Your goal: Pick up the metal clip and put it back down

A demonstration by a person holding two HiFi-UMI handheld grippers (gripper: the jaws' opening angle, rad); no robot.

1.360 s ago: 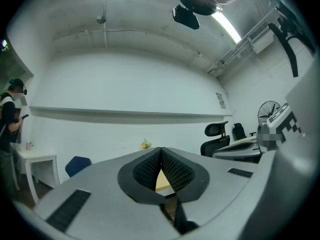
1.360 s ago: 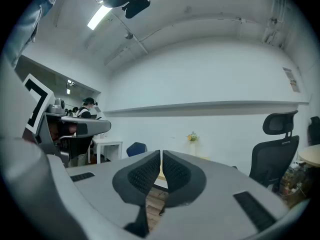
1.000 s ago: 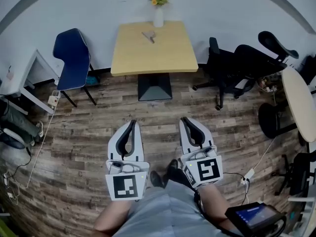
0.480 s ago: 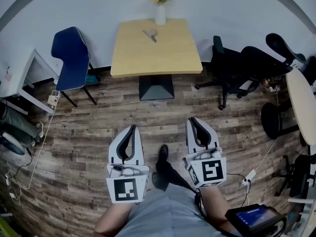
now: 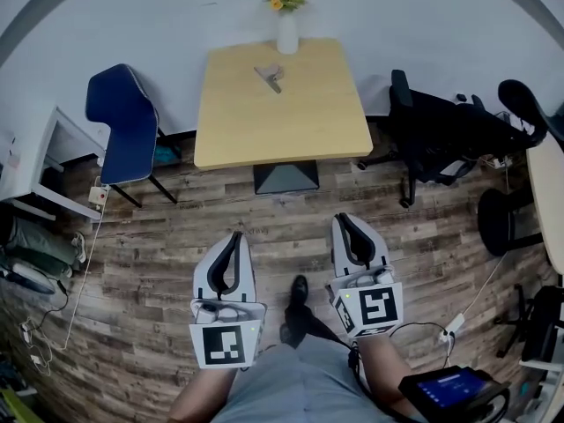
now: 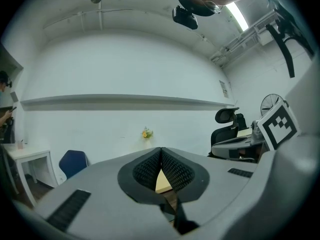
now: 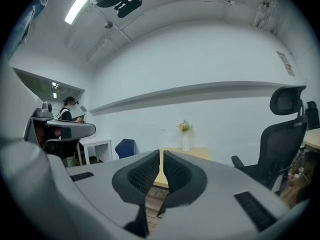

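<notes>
Wood floor (image 5: 159, 236) w/ a yellow table (image 5: 264, 122) at the wall. Metal clip (image 5: 270, 75) lies on the table's far part near the vase (image 5: 287, 33); it's small, prob. flat. Left gripper (image 5: 234, 236) & right gripper (image 5: 344, 219) hover well short of the table, jaws together, nothing held.

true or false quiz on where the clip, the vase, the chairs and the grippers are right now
1. The metal clip lies on the table. True.
2. The left hand-held gripper holds the clip. False: its jaws are together on nothing, over the floor, well short of the table.
3. The vase of flowers stands at the table's far edge, near the wall. True.
4. The blue chair stands on the table's right. False: it is on the left; a black chair is on the right.
</notes>
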